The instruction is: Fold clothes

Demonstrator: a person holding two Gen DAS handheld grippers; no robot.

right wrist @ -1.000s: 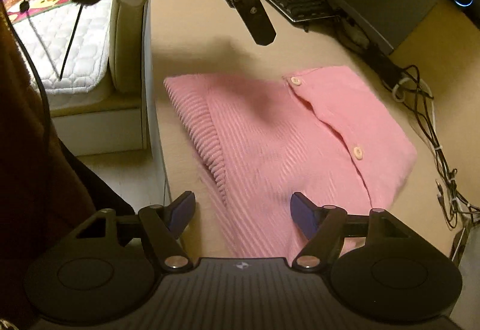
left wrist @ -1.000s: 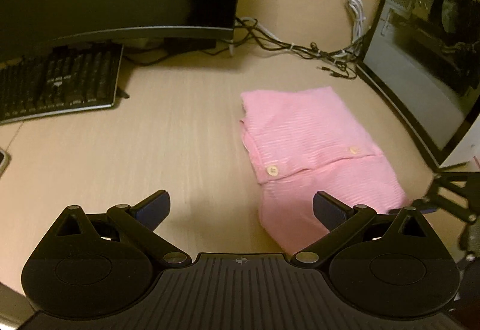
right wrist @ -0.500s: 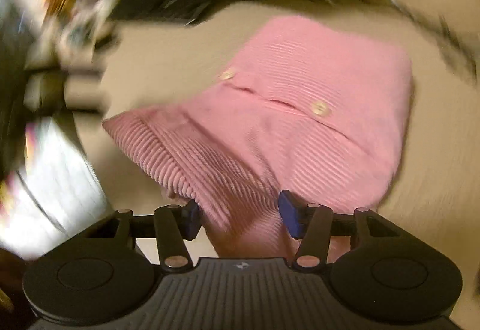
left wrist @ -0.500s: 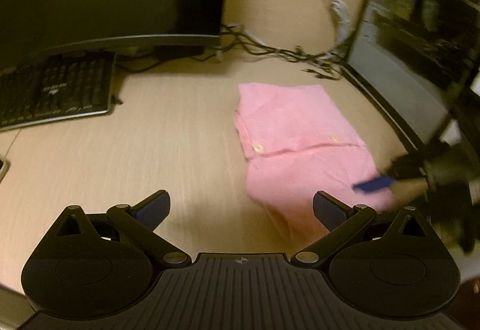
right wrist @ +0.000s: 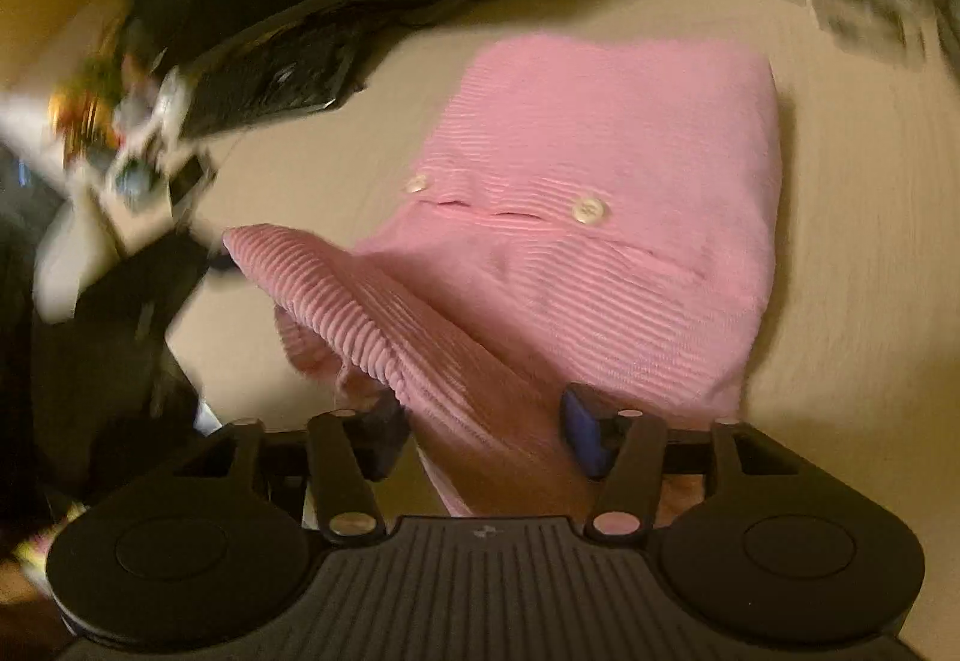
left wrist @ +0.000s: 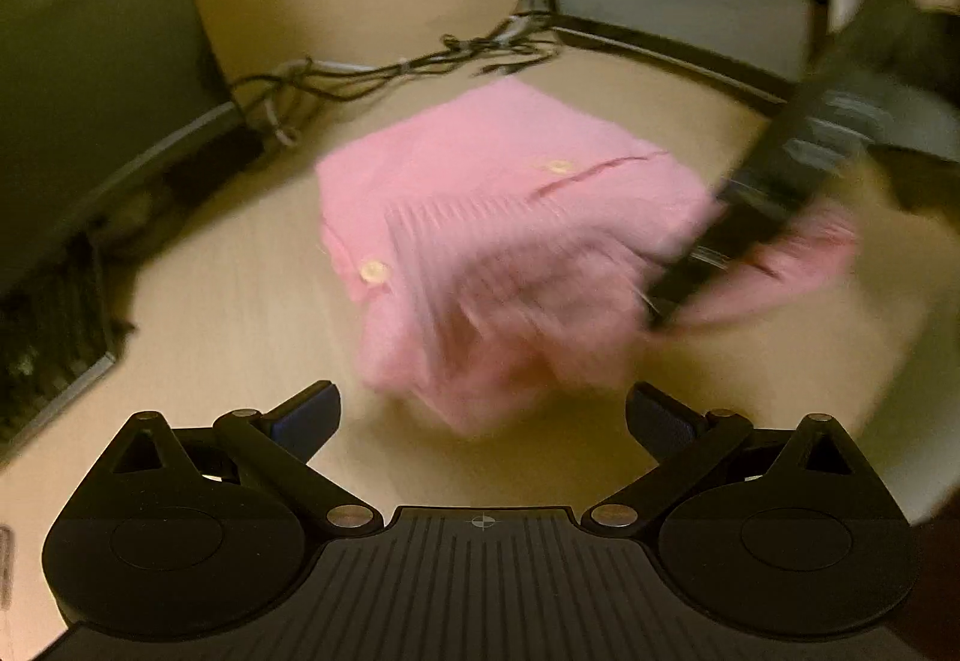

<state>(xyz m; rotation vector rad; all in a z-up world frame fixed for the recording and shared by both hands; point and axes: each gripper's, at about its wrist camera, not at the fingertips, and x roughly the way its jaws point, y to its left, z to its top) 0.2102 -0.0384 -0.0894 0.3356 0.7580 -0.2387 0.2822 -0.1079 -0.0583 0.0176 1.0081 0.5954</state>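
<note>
On the pale wooden worktop (left wrist: 240,313), my right gripper (right wrist: 483,430), jaws just reopening, straddles the pink ribbed buttoned garment's (right wrist: 600,217) raised hem for folding; my left gripper (left wrist: 483,415) gapes empty

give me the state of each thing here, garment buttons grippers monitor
pink garment: folded on the desk, ribbed edge lifted
buttons: both showing on top
left gripper: open, empty, just short of the garment
right gripper: jaws just been opening, ribbed fold between them
monitor: screen dark
</note>
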